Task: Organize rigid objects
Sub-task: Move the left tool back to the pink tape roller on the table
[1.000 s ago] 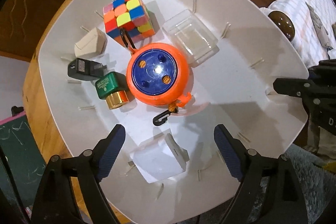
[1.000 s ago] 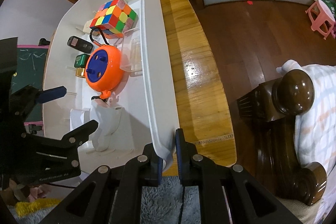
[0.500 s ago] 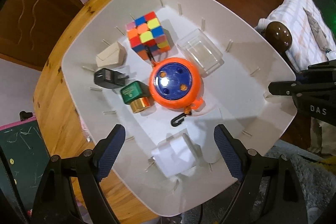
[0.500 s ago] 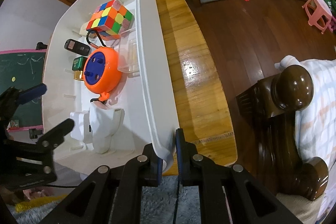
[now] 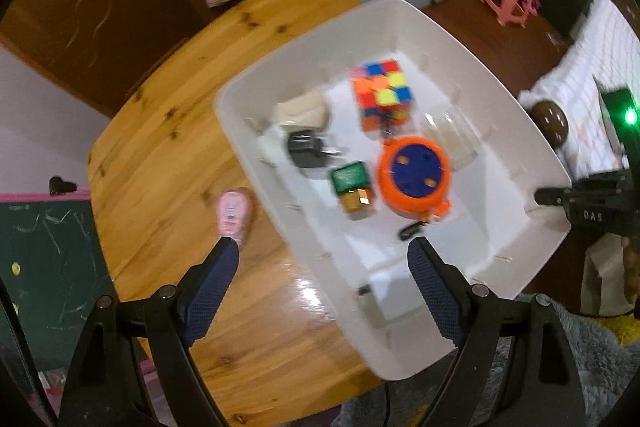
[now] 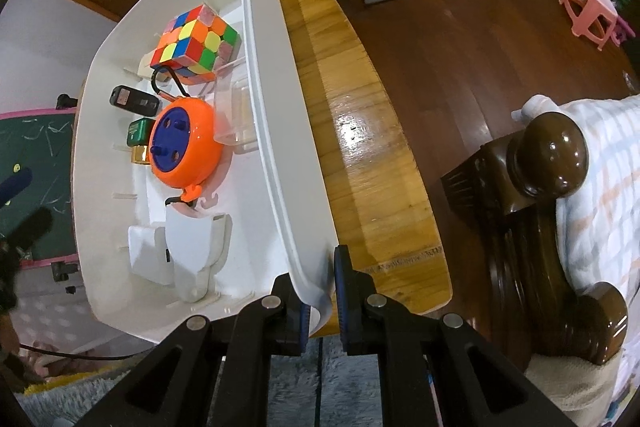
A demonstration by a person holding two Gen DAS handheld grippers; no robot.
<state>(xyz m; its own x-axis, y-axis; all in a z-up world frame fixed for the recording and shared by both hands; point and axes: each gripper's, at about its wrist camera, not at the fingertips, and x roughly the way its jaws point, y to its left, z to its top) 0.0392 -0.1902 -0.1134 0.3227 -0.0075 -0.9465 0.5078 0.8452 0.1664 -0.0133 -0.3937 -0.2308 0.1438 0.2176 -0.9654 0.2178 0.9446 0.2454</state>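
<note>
I hold the right gripper (image 6: 320, 293) clamped on the bin (image 6: 280, 163) rim; left gripper (image 5: 320, 263) jaws wide, empty, above the table (image 5: 168, 155).

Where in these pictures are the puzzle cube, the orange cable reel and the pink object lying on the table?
puzzle cube (image 6: 195, 45): right wrist view, on its top face.
orange cable reel (image 6: 182, 145): right wrist view, on its blue centre disc.
pink object (image 5: 233, 214): left wrist view, on its middle, outside the bin.
</note>
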